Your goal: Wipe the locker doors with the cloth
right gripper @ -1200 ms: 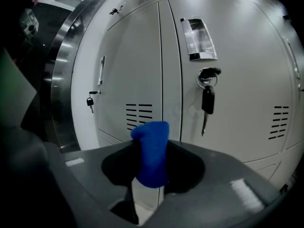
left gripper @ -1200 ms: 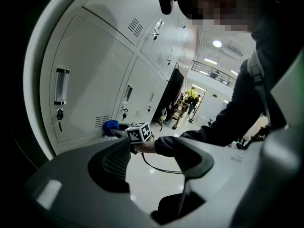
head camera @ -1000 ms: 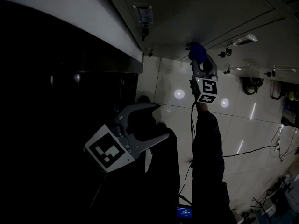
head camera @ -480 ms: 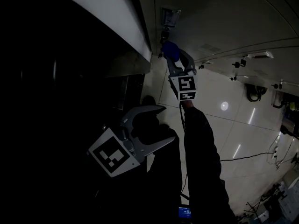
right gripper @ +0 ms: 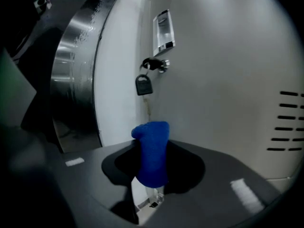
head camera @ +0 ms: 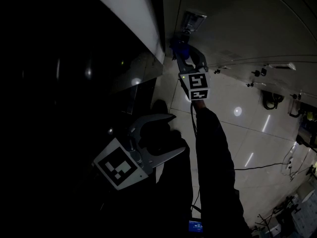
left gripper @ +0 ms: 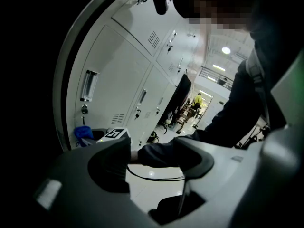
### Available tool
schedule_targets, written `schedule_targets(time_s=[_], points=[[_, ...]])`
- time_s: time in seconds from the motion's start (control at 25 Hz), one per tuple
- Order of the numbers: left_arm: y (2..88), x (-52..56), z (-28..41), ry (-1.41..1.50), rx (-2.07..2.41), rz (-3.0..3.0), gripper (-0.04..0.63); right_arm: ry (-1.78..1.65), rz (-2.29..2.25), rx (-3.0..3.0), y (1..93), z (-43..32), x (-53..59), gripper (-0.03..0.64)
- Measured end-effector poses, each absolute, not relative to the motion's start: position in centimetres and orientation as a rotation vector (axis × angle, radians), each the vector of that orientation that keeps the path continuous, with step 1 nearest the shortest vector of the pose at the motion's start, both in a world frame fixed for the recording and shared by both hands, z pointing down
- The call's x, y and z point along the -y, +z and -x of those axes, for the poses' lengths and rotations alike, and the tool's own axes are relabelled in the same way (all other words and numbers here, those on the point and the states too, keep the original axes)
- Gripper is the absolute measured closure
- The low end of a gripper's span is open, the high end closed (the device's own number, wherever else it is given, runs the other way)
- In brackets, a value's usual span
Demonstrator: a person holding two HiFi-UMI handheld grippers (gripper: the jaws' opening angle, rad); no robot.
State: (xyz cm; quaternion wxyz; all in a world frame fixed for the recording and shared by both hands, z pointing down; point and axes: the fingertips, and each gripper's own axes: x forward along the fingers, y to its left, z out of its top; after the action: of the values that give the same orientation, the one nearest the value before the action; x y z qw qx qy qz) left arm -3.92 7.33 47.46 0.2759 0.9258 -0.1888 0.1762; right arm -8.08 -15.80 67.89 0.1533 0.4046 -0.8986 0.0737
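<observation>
Below the lock (right gripper: 153, 64) of the pale locker door (right gripper: 223, 80), the blue cloth (right gripper: 151, 151) stands upright, pinched between the jaws of the right hand-held gripper (right gripper: 153, 169). Its rounded top reaches up toward the dark key tag (right gripper: 143, 85) hanging from that lock. Whether the cloth touches the door cannot be told. Above the lock sits a recessed handle plate (right gripper: 163, 31). Right of the lock the door runs bare as far as a set of vent slots (right gripper: 285, 122) near the picture's edge. Left of the lock the door ends at a narrow white strip, and beyond it stands a curved, shiny metal panel (right gripper: 76, 75), so that side is hemmed in.

Well below the lock in the head view, the left hand-held gripper (head camera: 174, 133) hangs with its jaws wide apart and nothing between them. Its own view shows only the person's dark sleeve (left gripper: 161, 153) crossing behind the gap. The tiled floor (head camera: 237, 133) to the right of the door lies open and lit.

Everything left of the door in the head view is almost black, and nothing there can be made out beyond a few glints. The right gripper's jaws hide the cloth's lower end. A row of further locker doors (left gripper: 142, 75) shows in the left gripper view, cut off by a dark rim.
</observation>
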Motion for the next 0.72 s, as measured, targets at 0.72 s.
schedule_targets(time_s=[0.72], points=[[47.6,-8.4,0.7,0.520,0.398,-2.513,0.331,0.295,-1.517,2.300,68.8,-12.6,14.8,0.495]])
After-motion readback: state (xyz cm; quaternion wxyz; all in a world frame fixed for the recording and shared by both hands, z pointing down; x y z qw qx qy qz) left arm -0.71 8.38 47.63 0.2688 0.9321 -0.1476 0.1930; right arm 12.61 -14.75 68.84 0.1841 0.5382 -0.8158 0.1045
